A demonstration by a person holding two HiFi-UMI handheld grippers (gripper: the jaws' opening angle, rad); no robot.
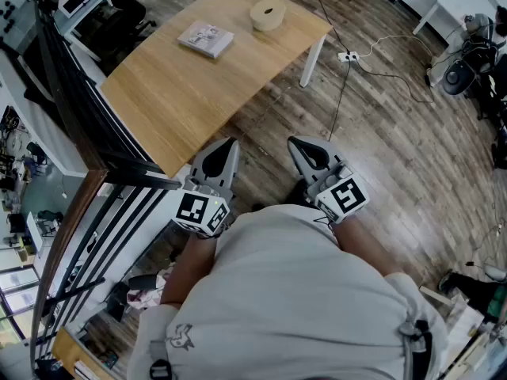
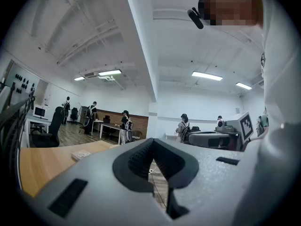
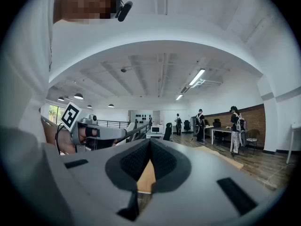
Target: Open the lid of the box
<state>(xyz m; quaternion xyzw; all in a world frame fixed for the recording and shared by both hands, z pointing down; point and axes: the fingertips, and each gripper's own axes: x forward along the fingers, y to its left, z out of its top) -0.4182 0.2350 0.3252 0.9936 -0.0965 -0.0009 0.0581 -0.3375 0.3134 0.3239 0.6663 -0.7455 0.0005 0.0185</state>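
Note:
A flat pale box (image 1: 206, 39) lies on the light wooden table (image 1: 174, 93), far from me, and shows small in the left gripper view (image 2: 81, 154). A round beige lidded container (image 1: 268, 14) stands beyond it near the table's far edge. Both grippers are held close to my body, short of the table's near corner, over the floor. My left gripper (image 1: 226, 144) (image 2: 151, 144) is shut, its pads meeting with nothing between them. My right gripper (image 1: 296, 142) (image 3: 150, 142) is also shut and empty. Each gripper points level toward the room, and the table top (image 3: 147, 177) shows below the right one's jaws.
A black railing (image 1: 119, 172) runs along my left side. A power strip (image 1: 348, 56) with cables lies on the wood floor to the right of the table's white leg (image 1: 312, 62). Several people (image 2: 124, 126) stand by desks far across the room.

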